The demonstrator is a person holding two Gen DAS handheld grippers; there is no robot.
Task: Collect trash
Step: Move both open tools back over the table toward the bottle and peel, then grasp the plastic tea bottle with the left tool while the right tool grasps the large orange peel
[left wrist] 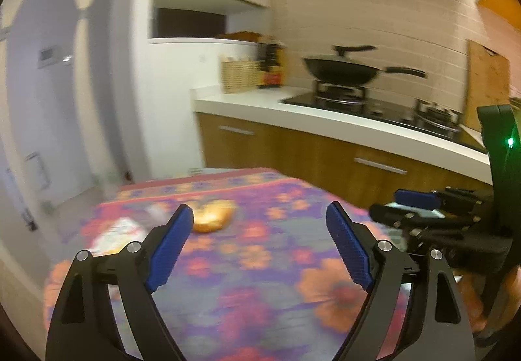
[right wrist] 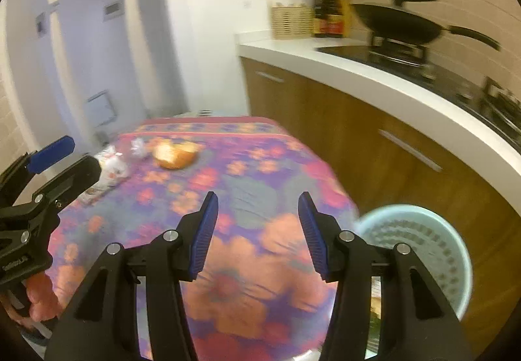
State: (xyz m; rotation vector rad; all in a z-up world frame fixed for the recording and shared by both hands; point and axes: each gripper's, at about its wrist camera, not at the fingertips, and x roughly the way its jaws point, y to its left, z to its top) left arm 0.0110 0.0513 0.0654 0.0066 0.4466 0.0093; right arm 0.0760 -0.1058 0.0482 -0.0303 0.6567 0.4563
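Observation:
A table under a flowered cloth (left wrist: 260,279) carries the trash at its far left. There lie a yellow-brown scrap that looks like bread or peel (left wrist: 213,216) (right wrist: 176,154), a small crumpled white paper (right wrist: 138,147) and a white printed wrapper (left wrist: 119,235) (right wrist: 110,167). My left gripper (left wrist: 259,208) hangs open over the cloth, short of the scrap, with nothing between its blue pads. My right gripper (right wrist: 258,195) is open and empty too, above the near part of the table. A pale blue perforated bin (right wrist: 420,250) stands at the table's right edge, with some scraps showing low inside it.
A white counter (right wrist: 358,74) over wooden cabinet doors runs close along the table's right side. It bears a black wok (left wrist: 342,69) on a gas hob, bottles and a wicker basket (left wrist: 236,74). White walls and floor lie beyond the table's far end.

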